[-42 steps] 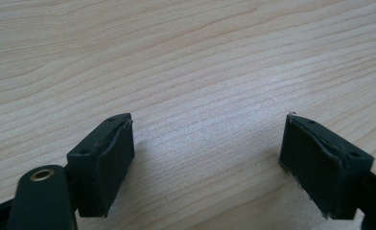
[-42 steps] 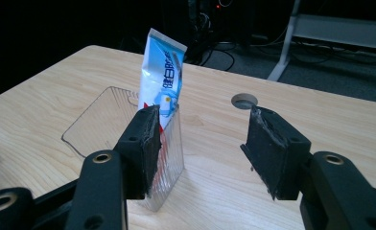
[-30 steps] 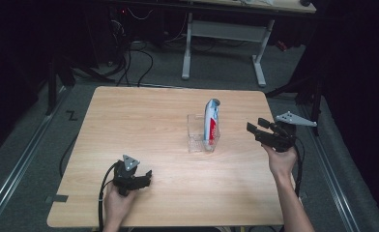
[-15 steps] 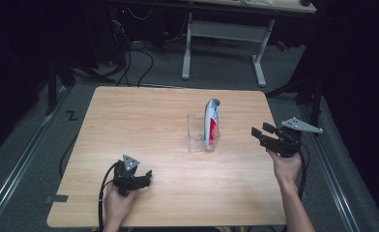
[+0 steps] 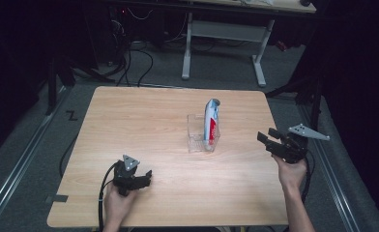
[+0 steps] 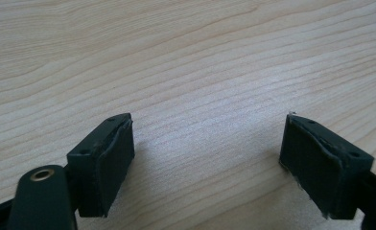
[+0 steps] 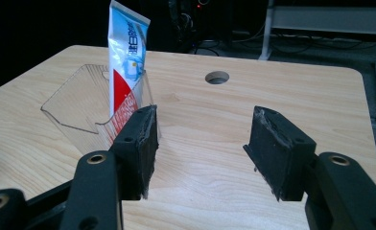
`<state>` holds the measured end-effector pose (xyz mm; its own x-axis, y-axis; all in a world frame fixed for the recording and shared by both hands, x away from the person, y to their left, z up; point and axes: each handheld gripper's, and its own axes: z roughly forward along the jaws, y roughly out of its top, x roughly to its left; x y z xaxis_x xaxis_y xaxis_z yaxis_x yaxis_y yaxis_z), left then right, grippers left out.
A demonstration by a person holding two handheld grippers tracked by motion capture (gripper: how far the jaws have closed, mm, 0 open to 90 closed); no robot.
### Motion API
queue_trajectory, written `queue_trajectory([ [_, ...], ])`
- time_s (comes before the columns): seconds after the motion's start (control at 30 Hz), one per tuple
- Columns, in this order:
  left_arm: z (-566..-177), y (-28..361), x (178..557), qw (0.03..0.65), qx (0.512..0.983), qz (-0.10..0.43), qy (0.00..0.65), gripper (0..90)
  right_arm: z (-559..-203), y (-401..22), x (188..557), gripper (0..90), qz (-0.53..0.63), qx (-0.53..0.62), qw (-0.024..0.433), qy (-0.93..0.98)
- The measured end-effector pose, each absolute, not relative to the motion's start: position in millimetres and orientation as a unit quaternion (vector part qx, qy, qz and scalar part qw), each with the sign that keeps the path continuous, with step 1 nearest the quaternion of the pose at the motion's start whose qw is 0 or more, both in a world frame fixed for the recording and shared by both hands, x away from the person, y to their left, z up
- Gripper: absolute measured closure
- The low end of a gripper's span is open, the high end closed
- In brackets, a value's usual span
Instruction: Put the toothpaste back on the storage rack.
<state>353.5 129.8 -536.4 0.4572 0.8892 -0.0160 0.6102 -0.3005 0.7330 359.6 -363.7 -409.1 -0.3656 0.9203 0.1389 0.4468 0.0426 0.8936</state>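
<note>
Here, the toothpaste tube [image 5: 211,121] stands upright in the clear holder [image 5: 197,137] mid-table. The right gripper [image 5: 269,139], jaws spread and empty, is nearer, the tube lying to its left. The left gripper [image 5: 146,178] rests spread on the table [image 5: 144,111].

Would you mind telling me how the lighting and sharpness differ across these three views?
High view: table lit, surroundings nearly black, slightly soft. Left gripper view: wood grain crisp, a pale sheen between the fingers. Right gripper view: toothpaste tube sharp, clear holder faint, background dark.
</note>
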Motion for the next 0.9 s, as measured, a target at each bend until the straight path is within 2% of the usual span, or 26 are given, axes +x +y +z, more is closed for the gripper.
queue_trajectory([
  [0.9, -536.4, 129.7, 353.5, 0.345, 0.78, 0.202, 0.481, 19.5, -440.5, -365.9, 353.0, 42.9, 0.469, 0.525, 0.228, 0.673],
])
